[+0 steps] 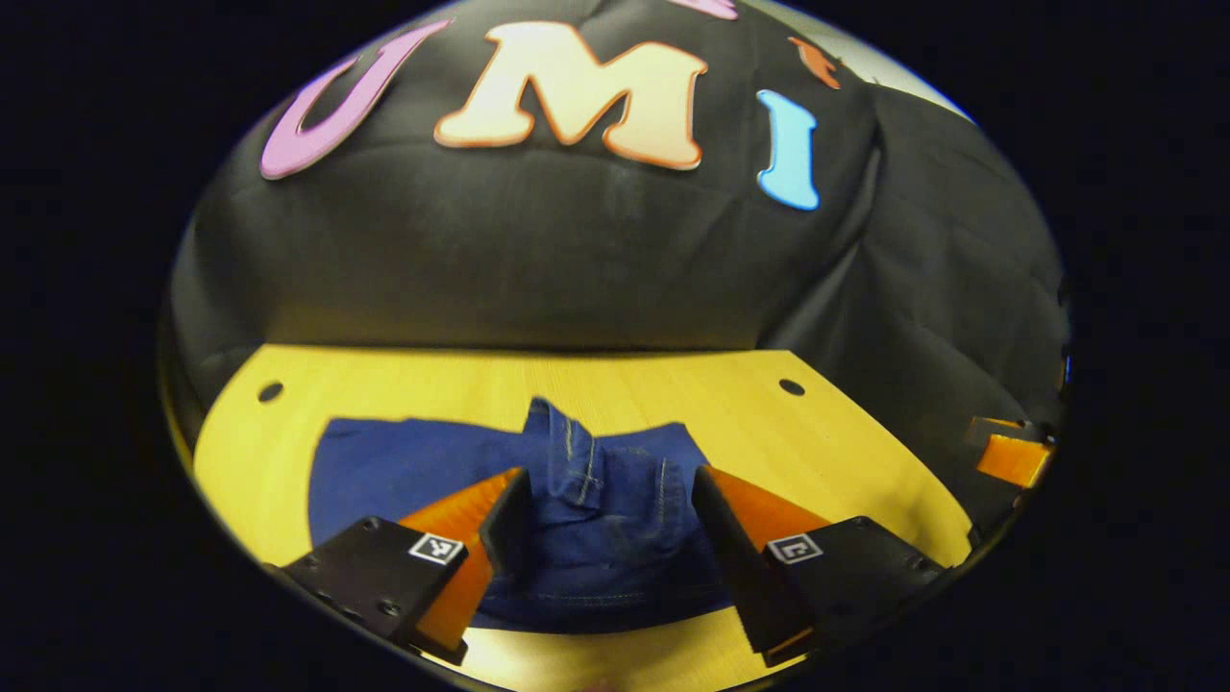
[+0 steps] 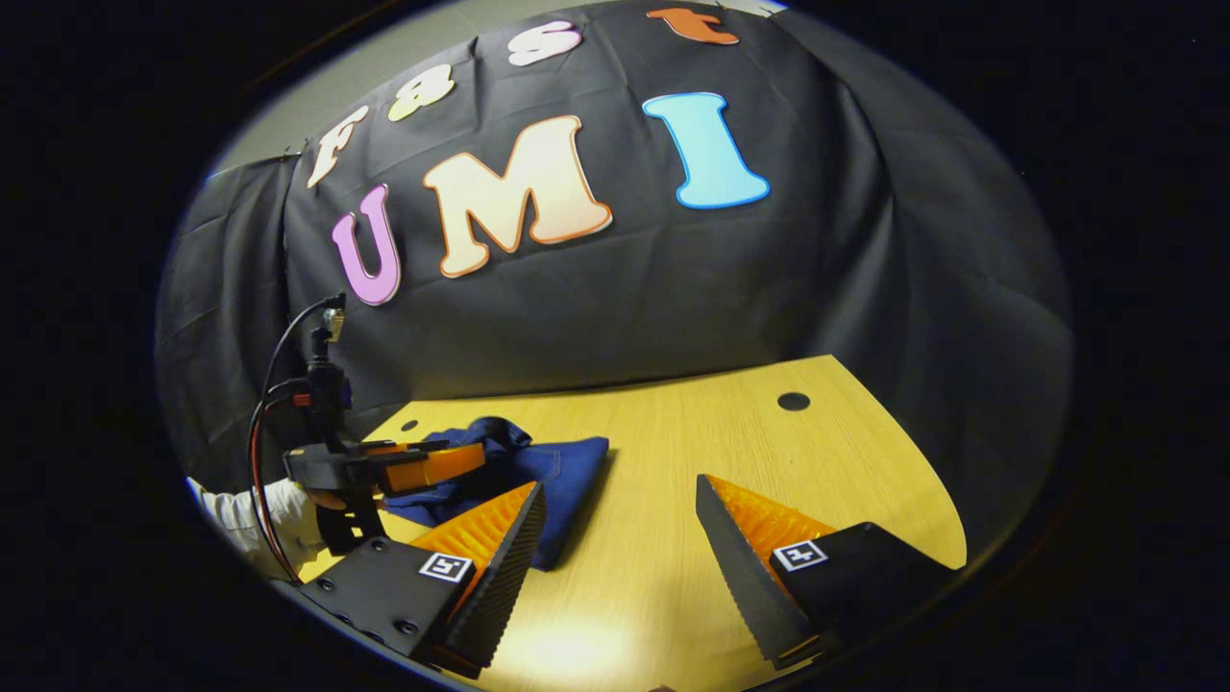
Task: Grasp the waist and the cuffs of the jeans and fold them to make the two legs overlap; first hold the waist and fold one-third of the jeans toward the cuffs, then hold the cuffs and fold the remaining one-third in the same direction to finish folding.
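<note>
Blue jeans [image 1: 596, 509], one pair, folded on one table [image 2: 692, 452]; two hand-held grippers, both spread apart.

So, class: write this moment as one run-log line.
jeans: bundled on table | left gripper: open, straddling jeans | right gripper: open over bare table

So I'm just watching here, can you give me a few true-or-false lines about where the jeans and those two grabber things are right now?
1. The jeans lie on the wooden table. True.
2. The left gripper is clamped shut on the denim. False: its fingers stand apart, with bunched denim between them.
3. The right gripper is open over bare wood. True.
4. The jeans are spread out flat at full length. False: in the right gripper view they form a compact folded bundle.
5. The right gripper is holding a trouser cuff. False: its fingers hold nothing; the jeans lie off to the side.
</note>
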